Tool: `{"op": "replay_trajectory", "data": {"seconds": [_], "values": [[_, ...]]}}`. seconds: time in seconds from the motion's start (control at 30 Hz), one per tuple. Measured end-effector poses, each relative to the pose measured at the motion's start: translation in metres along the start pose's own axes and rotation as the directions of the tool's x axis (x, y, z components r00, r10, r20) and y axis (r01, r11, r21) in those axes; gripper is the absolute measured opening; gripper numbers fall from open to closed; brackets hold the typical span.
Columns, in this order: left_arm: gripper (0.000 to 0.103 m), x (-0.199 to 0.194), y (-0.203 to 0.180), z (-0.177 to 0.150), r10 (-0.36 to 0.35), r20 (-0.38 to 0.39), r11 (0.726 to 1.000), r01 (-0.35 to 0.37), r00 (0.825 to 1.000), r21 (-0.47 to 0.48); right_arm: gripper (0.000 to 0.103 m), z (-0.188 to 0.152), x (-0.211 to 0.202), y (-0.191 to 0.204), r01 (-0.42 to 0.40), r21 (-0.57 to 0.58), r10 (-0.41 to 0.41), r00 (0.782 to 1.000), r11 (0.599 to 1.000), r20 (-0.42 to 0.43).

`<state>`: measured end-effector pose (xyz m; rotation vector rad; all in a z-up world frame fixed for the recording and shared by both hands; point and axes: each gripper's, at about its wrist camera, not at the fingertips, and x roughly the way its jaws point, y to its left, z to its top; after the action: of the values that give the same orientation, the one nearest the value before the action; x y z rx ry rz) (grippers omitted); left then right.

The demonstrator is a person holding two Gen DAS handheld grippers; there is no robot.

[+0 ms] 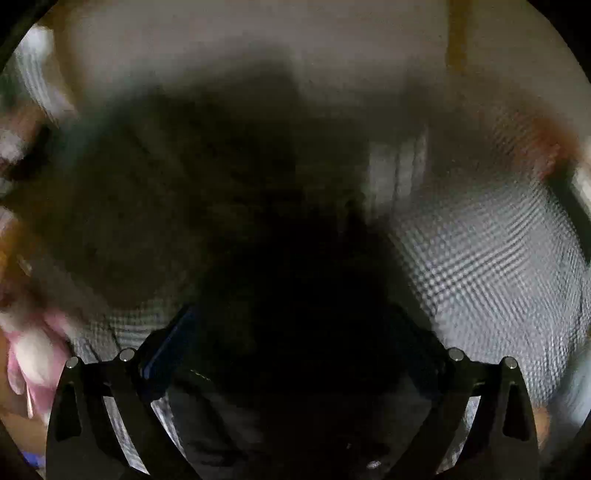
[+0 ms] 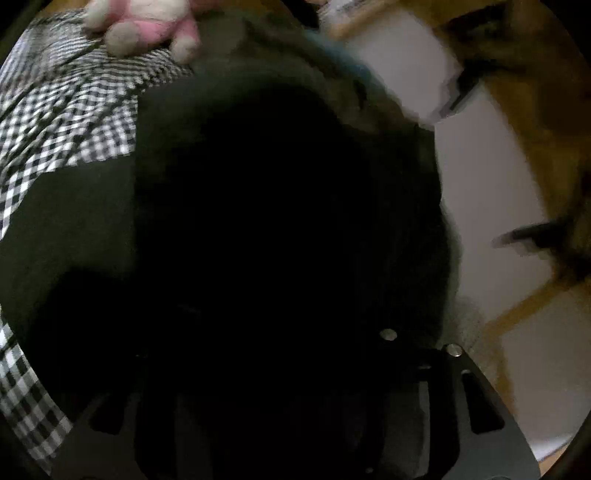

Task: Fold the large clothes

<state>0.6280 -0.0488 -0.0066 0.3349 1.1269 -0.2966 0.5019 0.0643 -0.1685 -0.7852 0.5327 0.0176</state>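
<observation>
A large dark garment (image 1: 229, 206) fills the middle of the left wrist view, blurred, lying over a black-and-white checked bed cover (image 1: 491, 258). My left gripper (image 1: 291, 317) reaches into it. One blue-lined finger (image 1: 170, 350) shows at the cloth's edge; the tips are buried in the dark fabric. In the right wrist view the same dark garment (image 2: 92, 221) covers nearly everything, and my right gripper (image 2: 280, 332) is lost in its blackness; only the linkage at the lower right shows. I cannot make out whether either gripper's jaws press on the cloth.
A pink and white plush toy (image 2: 147, 26) lies on the checked cover (image 2: 66, 110) beyond the garment, and the plush toy (image 1: 33, 354) also shows at the left wrist view's left edge. White panels in wooden frames (image 2: 487, 184) stand to the right.
</observation>
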Motion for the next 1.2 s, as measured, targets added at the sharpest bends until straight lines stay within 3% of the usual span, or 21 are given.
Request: {"op": "replay_trajectory", "data": {"seconds": [0.03, 0.07, 0.1, 0.17, 0.27, 0.37, 0.43, 0.47, 0.53, 0.57, 0.6, 0.63, 0.67, 0.8, 0.9, 0.93, 1.0, 1.03, 1.1, 1.13, 1.2], "values": [[0.098, 0.028, -0.001, 0.006, 0.044, -0.068, 0.998, -0.041, 0.997, 0.043, 0.055, -0.008, -0.012, -0.004, 0.009, -0.014, -0.009, 0.999, 1.0, 0.044], [0.098, 0.035, 0.002, 0.007, 0.03, -0.088, 0.998, -0.025, 0.996, 0.049, 0.061, -0.017, -0.026, -0.007, 0.001, -0.053, 0.004, 0.996, 0.999, 0.087], [0.099, 0.039, 0.012, 0.007, -0.038, -0.105, 0.999, 0.04, 0.994, 0.018, 0.066, -0.028, -0.042, -0.013, -0.033, -0.09, 0.043, 0.993, 0.995, 0.11], [0.099, 0.042, 0.035, 0.005, -0.09, -0.073, 0.995, 0.086, 0.993, -0.052, 0.1, -0.046, -0.07, -0.03, -0.105, -0.075, 0.116, 0.979, 0.992, 0.168], [0.099, 0.051, 0.059, -0.011, -0.124, -0.039, 0.986, 0.119, 0.991, -0.119, 0.1, -0.077, -0.112, -0.065, -0.278, 0.006, 0.266, 0.925, 0.961, 0.272], [0.099, 0.053, 0.074, -0.037, -0.158, 0.072, 0.972, 0.168, 0.985, -0.162, 0.1, -0.089, -0.127, -0.113, -0.354, 0.18, 0.28, 0.898, 0.918, 0.339], [0.099, 0.054, 0.074, -0.061, -0.134, 0.177, 0.976, 0.16, 0.975, -0.145, 0.1, -0.093, -0.111, -0.156, -0.427, 0.367, 0.306, 0.888, 0.826, 0.344], [0.099, 0.053, 0.074, -0.069, -0.123, 0.212, 0.977, 0.155, 0.969, -0.144, 0.1, -0.095, -0.094, -0.174, -0.475, 0.456, 0.351, 0.875, 0.753, 0.333], [0.099, 0.055, 0.078, -0.078, -0.123, 0.27, 0.971, 0.172, 0.955, -0.168, 0.1, -0.093, -0.05, -0.194, -0.555, 0.568, 0.477, 0.827, 0.608, 0.298], [0.099, 0.059, 0.084, -0.086, -0.121, 0.299, 0.965, 0.183, 0.946, -0.188, 0.1, -0.088, -0.029, -0.189, -0.564, 0.589, 0.528, 0.81, 0.579, 0.255], [0.099, 0.06, 0.086, -0.09, -0.116, 0.318, 0.962, 0.187, 0.941, -0.201, 0.1, -0.086, -0.013, -0.184, -0.55, 0.6, 0.566, 0.803, 0.581, 0.188], [0.099, 0.06, 0.089, -0.096, -0.105, 0.334, 0.959, 0.184, 0.937, -0.214, 0.101, -0.083, 0.008, -0.168, -0.555, 0.606, 0.621, 0.774, 0.57, 0.125], [0.099, 0.063, 0.096, -0.1, -0.1, 0.34, 0.958, 0.183, 0.935, -0.222, 0.101, -0.082, 0.016, -0.158, -0.553, 0.599, 0.631, 0.77, 0.579, 0.1], [0.099, 0.069, 0.104, -0.106, -0.141, 0.342, 0.928, 0.245, 0.929, -0.281, 0.101, -0.075, 0.022, -0.131, -0.507, 0.549, 0.599, 0.801, 0.664, 0.016], [0.099, 0.047, 0.097, -0.109, -0.06, 0.289, 0.927, 0.161, 0.955, -0.34, 0.101, -0.076, 0.025, -0.114, -0.478, 0.54, 0.576, 0.817, 0.693, -0.016], [0.099, 0.029, 0.091, -0.116, -0.033, 0.305, 0.917, 0.15, 0.952, -0.37, 0.101, -0.079, 0.024, -0.115, -0.475, 0.549, 0.572, 0.82, 0.688, -0.007], [0.098, 0.004, 0.083, -0.131, -0.029, 0.382, 0.904, 0.188, 0.924, -0.384, 0.101, -0.084, 0.019, -0.117, -0.481, 0.573, 0.572, 0.82, 0.663, 0.027], [0.098, -0.004, 0.073, -0.138, 0.0, 0.393, 0.911, 0.162, 0.919, -0.379, 0.101, -0.087, 0.017, -0.118, -0.483, 0.579, 0.568, 0.822, 0.656, 0.043], [0.099, 0.007, 0.043, -0.146, 0.134, 0.305, 0.951, -0.036, 0.943, -0.308, 0.1, -0.092, 0.006, -0.124, -0.482, 0.602, 0.555, 0.828, 0.637, 0.075], [0.099, 0.021, 0.036, -0.155, 0.162, 0.294, 0.956, -0.077, 0.942, -0.283, 0.1, -0.093, 0.003, -0.123, -0.484, 0.609, 0.554, 0.828, 0.629, 0.086], [0.099, 0.028, 0.048, -0.174, 0.093, 0.372, 0.938, 0.045, 0.924, -0.344, 0.1, -0.1, -0.011, -0.126, -0.5, 0.611, 0.557, 0.823, 0.614, 0.113]]}}
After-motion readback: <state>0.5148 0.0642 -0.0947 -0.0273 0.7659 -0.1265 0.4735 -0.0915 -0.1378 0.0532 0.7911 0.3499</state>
